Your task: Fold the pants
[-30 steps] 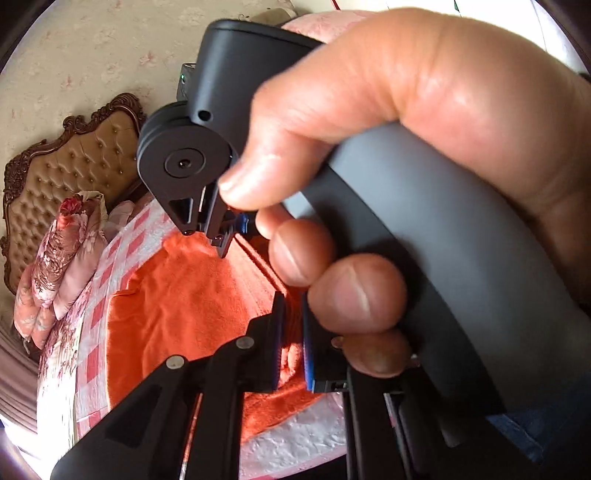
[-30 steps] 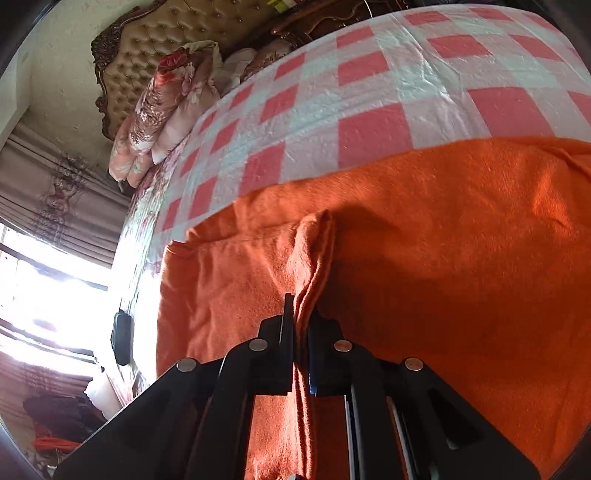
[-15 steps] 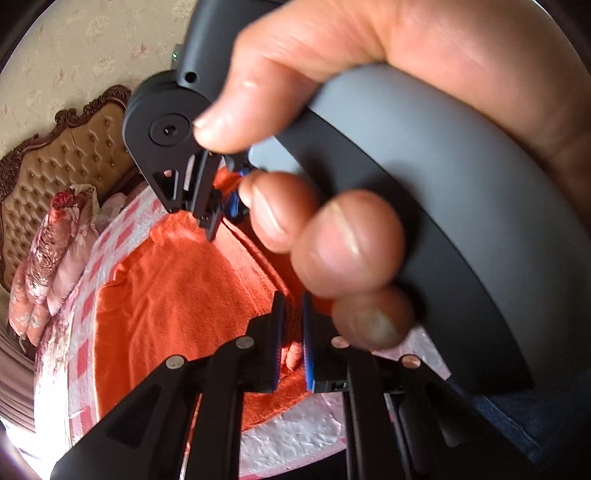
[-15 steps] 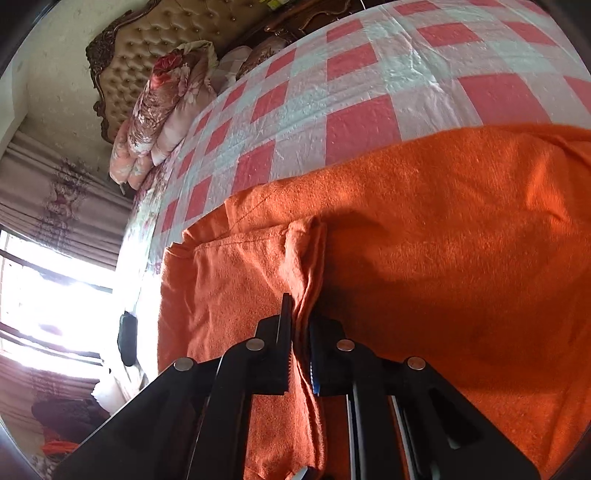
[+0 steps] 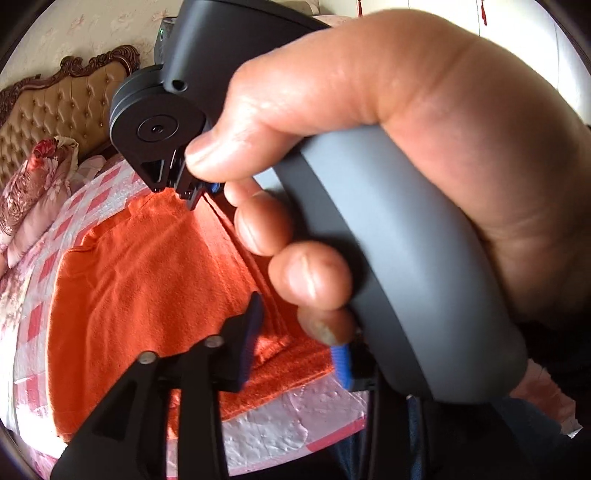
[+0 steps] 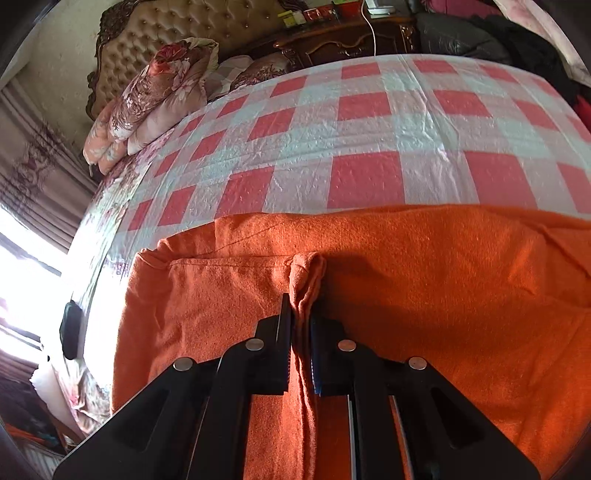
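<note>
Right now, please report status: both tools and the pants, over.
Left tool opening, nothing pinched. Right tool shut on a pinch of the orange pants. Pants lie on the checked bed cover. Right hand blocks the left view.

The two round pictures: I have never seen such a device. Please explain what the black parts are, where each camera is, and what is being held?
No robot is here. A person holds one hand tool in each hand, and each tool ends in black tongs with a camera looking forward along them.

The left wrist view shows the left tongs, whose jaws are opening, with nothing pinched between them. The big right hand close in front grips the other tool.

The right wrist view shows the right tongs shut on a raised ridge of the orange pants.

The pants lie spread on a bed with a red and white checked cover. At the far end are flowered pillows and a padded headboard.
</note>
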`<action>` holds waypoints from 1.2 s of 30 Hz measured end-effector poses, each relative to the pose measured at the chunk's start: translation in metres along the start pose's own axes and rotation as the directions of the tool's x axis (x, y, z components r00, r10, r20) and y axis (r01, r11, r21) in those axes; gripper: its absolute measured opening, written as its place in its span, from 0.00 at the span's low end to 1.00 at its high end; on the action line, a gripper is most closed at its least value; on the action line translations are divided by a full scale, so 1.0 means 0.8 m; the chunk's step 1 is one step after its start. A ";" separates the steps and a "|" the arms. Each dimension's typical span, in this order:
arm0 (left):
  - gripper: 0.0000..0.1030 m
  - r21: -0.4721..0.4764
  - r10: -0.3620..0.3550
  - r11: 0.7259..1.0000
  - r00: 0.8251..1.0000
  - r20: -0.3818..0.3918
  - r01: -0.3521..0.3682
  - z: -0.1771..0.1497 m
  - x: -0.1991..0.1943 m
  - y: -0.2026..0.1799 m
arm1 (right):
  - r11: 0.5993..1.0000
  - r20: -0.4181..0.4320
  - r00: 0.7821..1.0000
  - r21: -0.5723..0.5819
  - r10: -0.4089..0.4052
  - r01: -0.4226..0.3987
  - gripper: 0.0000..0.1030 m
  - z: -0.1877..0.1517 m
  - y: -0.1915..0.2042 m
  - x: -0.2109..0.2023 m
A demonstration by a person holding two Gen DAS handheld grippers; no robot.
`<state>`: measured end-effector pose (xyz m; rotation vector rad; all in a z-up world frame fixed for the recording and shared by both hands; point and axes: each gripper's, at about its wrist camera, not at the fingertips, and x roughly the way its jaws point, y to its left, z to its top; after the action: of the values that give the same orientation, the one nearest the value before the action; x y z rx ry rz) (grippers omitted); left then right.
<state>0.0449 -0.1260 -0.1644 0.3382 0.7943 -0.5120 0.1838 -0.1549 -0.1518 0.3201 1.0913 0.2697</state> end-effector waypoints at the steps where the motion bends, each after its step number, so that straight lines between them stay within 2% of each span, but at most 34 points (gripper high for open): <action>1: 0.49 -0.017 -0.023 1.000 1.000 0.001 0.023 -0.001 -0.001 0.003 | 1.000 0.005 1.000 -0.005 0.000 0.000 0.11 0.000 0.000 -0.001; 2: 0.55 -0.028 -0.039 0.999 0.999 0.002 0.039 -0.002 -0.003 0.006 | 1.000 0.010 1.000 -0.009 0.001 -0.001 0.12 0.000 -0.001 -0.002; 3: 0.56 -0.041 -0.050 0.998 0.999 0.011 0.050 -0.003 -0.007 0.010 | 1.000 0.019 1.000 -0.013 -0.007 0.007 0.12 0.000 -0.001 -0.004; 4: 0.58 -0.054 -0.055 0.997 0.998 0.027 0.056 -0.007 -0.013 0.013 | 1.000 0.030 0.999 -0.014 -0.021 0.021 0.19 0.001 -0.003 -0.008; 5: 0.63 -0.064 -0.059 0.996 0.997 0.045 0.062 -0.010 -0.020 0.016 | 0.999 0.051 0.998 -0.016 -0.043 0.044 0.30 0.001 -0.003 -0.013; 6: 0.66 -0.074 -0.063 0.995 0.995 0.074 0.068 -0.016 -0.029 0.020 | 0.996 0.084 0.993 -0.018 -0.083 0.085 0.34 0.003 -0.004 -0.021; 7: 0.71 -0.079 -0.057 0.995 0.993 0.102 0.065 -0.021 -0.037 0.022 | 0.990 0.131 0.982 -0.020 -0.139 0.143 0.53 0.004 -0.005 -0.032; 8: 0.73 -0.079 -0.048 0.995 0.991 0.123 0.058 -0.024 -0.044 0.024 | 0.985 0.164 0.972 -0.019 -0.168 0.173 0.81 0.005 -0.007 -0.041; 9: 0.74 -0.084 -0.035 0.995 0.989 0.146 0.048 -0.029 -0.053 0.028 | 0.977 0.217 0.954 -0.006 -0.209 0.215 0.88 0.005 -0.008 -0.056; 11: 0.85 -0.115 0.007 0.993 0.986 0.168 0.013 -0.036 -0.067 0.041 | 0.957 0.305 0.911 0.010 -0.279 0.290 0.89 0.002 -0.008 -0.081; 13: 0.91 -0.187 0.078 0.981 0.984 0.163 -0.047 -0.041 -0.077 0.072 | 0.928 0.352 0.872 -0.022 -0.340 0.371 0.92 -0.005 0.005 -0.100; 15: 0.94 -0.255 0.161 0.958 0.983 0.091 -0.133 -0.044 -0.081 0.105 | 0.909 0.370 0.853 -0.051 -0.368 0.414 0.95 -0.017 0.016 -0.108; 18: 0.97 -0.333 0.255 0.916 0.966 0.049 -0.225 -0.047 -0.084 0.145 | 0.908 0.308 0.874 -0.066 -0.376 0.413 0.95 -0.045 0.030 -0.098; 20: 0.98 -0.341 0.301 0.898 0.953 0.013 -0.279 -0.042 -0.079 0.165 | 0.896 0.266 0.875 -0.080 -0.404 0.438 0.95 -0.061 0.039 -0.082; 21: 0.98 -0.331 0.318 0.893 0.948 -0.012 -0.304 -0.040 -0.074 0.172 | 0.888 0.251 0.874 -0.093 -0.416 0.450 0.95 -0.067 0.044 -0.075; 23: 0.98 -0.308 0.304 0.900 0.950 -0.068 -0.309 -0.036 -0.063 0.180 | 0.865 0.207 0.870 -0.149 -0.447 0.480 0.95 -0.080 0.053 -0.055; 26: 0.98 -0.280 0.372 0.874 0.917 -0.143 -0.398 -0.035 -0.045 0.190 | 0.834 0.175 0.851 -0.179 -0.496 0.523 0.95 -0.088 0.061 -0.037; 29: 0.98 -0.170 0.424 0.874 0.886 -0.187 -0.454 -0.040 -0.029 0.183 | 0.846 0.125 0.864 -0.177 -0.488 0.503 0.95 -0.091 0.057 -0.022; 32: 0.98 -0.169 0.403 0.887 0.899 -0.174 -0.430 -0.050 -0.025 0.179 | 0.854 0.100 0.871 -0.172 -0.481 0.491 0.95 -0.093 0.050 -0.015; 36: 0.98 -0.219 0.350 0.901 0.926 -0.142 -0.374 -0.061 -0.025 0.191 | 0.904 0.049 0.912 -0.120 -0.408 0.411 0.95 -0.093 0.033 -0.016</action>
<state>0.0888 0.0300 -0.1667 0.2773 0.8563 -0.0445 0.1100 -0.1265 -0.1630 -0.0263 1.0857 -0.0410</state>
